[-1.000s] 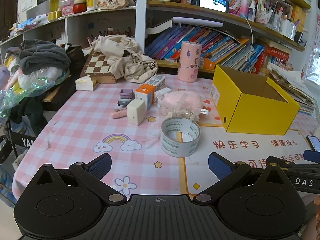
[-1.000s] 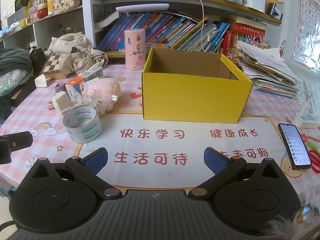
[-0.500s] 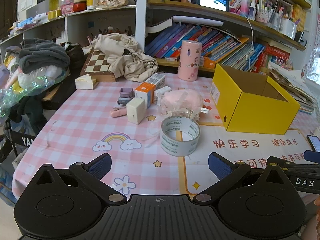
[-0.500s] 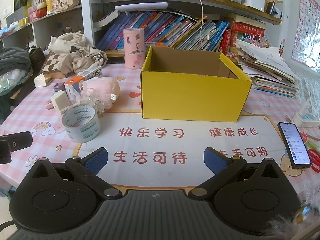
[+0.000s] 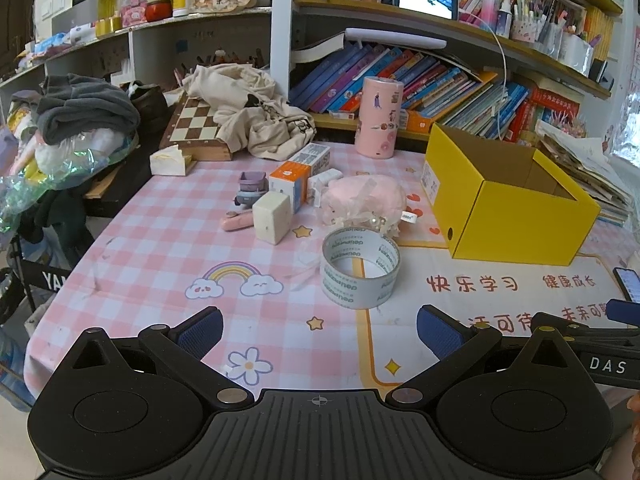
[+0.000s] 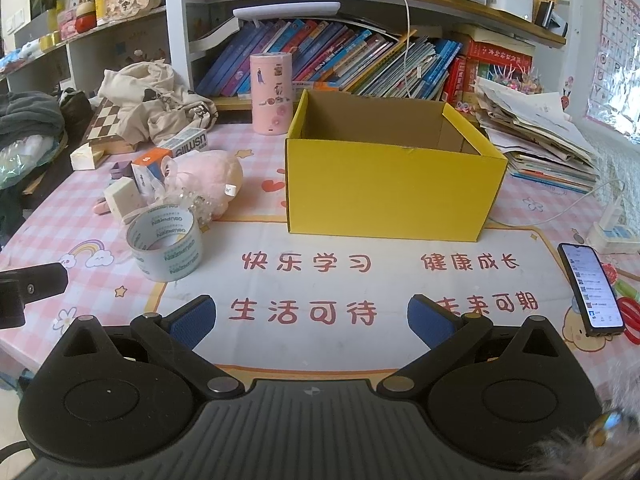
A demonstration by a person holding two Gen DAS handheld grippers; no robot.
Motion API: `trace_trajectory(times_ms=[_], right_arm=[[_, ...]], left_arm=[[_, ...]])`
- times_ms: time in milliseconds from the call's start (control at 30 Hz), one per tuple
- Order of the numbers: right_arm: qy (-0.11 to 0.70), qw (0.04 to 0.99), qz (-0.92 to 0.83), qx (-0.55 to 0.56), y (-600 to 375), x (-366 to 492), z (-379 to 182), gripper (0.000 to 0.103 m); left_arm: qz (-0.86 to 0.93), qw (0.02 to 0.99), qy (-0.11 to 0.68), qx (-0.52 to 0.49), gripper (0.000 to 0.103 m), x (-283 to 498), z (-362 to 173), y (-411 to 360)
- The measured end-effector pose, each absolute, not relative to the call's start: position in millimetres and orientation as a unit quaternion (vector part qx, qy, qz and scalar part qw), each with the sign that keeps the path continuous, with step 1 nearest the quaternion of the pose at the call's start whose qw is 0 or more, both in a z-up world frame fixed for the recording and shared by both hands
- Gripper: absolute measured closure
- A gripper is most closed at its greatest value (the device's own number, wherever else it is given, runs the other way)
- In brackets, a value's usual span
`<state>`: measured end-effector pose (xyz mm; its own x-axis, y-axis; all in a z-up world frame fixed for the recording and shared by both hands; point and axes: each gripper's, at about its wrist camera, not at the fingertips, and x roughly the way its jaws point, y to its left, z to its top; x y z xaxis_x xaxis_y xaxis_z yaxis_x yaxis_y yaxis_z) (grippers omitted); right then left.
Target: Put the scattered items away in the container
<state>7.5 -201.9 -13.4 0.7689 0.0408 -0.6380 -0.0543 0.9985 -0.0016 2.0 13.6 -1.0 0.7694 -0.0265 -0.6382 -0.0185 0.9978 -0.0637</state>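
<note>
An open yellow cardboard box (image 5: 508, 204) (image 6: 392, 196) stands on the table, looking empty inside. A clear tape roll (image 5: 360, 266) (image 6: 166, 246) stands in front of a pink plush toy (image 5: 364, 200) (image 6: 208, 178). Further left lie a white block (image 5: 272, 216), an orange-white carton (image 5: 290, 186), a white carton (image 5: 314, 160), a purple toy (image 5: 250, 188) and a pink tube (image 5: 236, 222). My left gripper (image 5: 320, 330) is open and empty, just short of the tape roll. My right gripper (image 6: 312, 318) is open and empty, in front of the box.
A pink canister (image 5: 380, 118) stands at the back before bookshelves. A chessboard (image 5: 196, 126) with a beige cloth (image 5: 248, 112) lies back left. A phone (image 6: 592, 290) lies right, beside red rings and a white adapter (image 6: 612, 232). The table's left edge drops off.
Both grippers have edged slightly forward; the tape roll and box look a little closer. Nothing on the table has moved.
</note>
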Motion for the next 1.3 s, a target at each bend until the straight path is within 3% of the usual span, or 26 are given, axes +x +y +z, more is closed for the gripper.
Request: trace_trajectory(times_ms=[1300], right_arm=[[0.338, 0.932, 0.119, -0.048, -145.6, 39.8, -9.9, 0.000]], left_arm=[[0.032, 0.941, 0.331, -0.059, 0.000, 14.5, -2.7, 54.5]])
